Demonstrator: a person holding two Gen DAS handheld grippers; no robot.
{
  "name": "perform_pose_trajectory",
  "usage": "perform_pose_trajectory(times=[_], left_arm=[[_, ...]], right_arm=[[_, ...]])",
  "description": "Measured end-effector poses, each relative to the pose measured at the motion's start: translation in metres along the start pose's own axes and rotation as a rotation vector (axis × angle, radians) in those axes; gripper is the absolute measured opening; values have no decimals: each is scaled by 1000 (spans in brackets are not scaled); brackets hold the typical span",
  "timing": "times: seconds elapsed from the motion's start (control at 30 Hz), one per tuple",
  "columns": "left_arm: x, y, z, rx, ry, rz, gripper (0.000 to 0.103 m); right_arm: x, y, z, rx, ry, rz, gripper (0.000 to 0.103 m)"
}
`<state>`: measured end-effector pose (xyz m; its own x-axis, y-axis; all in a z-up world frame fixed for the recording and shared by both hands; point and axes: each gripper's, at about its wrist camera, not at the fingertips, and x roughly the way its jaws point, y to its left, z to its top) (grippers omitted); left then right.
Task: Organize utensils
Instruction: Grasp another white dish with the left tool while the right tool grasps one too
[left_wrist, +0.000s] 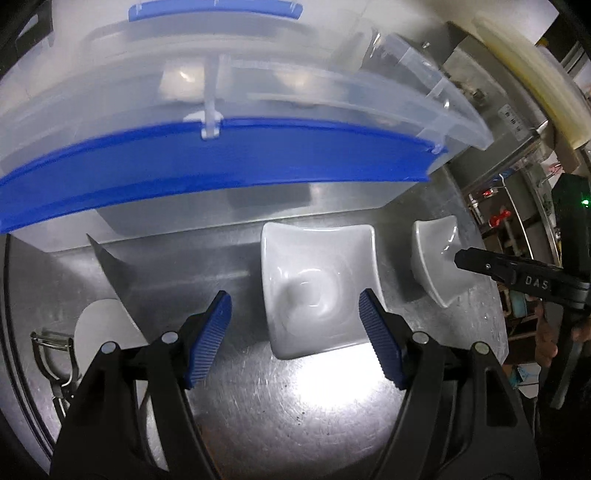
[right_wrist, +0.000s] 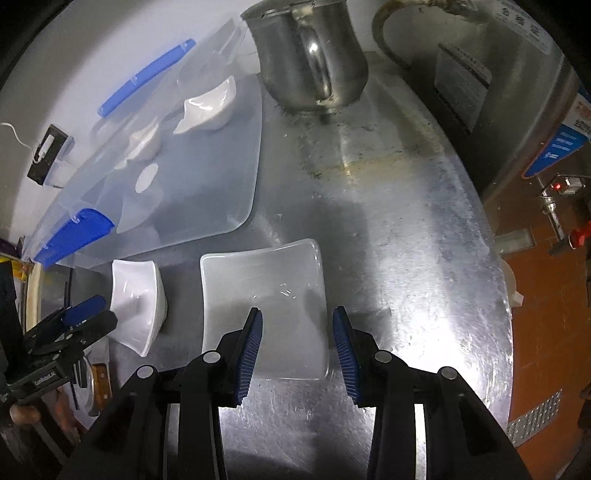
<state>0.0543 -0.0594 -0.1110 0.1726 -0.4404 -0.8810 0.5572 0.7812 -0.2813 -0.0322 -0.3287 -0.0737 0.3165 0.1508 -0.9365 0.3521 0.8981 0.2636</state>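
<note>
Now both empty, jaws spread wide. Left gripper (left_wrist: 295, 332) poised over a white square dish (left_wrist: 317, 284), dish just ahead and between the pads. Right gripper (right_wrist: 297, 350) likewise above a second square dish (right_wrist: 264, 306), its near right corner between the pads. Clear storage bin (left_wrist: 229, 192) straight ahead of the left gripper, beyond its dish; two dishes already inside. Neither dish notably elongated.
</note>
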Motion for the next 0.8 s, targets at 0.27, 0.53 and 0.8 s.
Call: perform_pose_trajectory(times=[0.27, 0.53, 0.8], left_arm=[[20, -6, 7, 5, 31, 8, 68], [35, -9, 9, -6, 68, 2, 68], [43, -5, 9, -32, 83, 27, 21]], right_arm=[[13, -14, 1, 53, 32, 20, 41], [27, -19, 6, 68, 54, 49, 41], [35, -15, 4, 56, 67, 26, 20]])
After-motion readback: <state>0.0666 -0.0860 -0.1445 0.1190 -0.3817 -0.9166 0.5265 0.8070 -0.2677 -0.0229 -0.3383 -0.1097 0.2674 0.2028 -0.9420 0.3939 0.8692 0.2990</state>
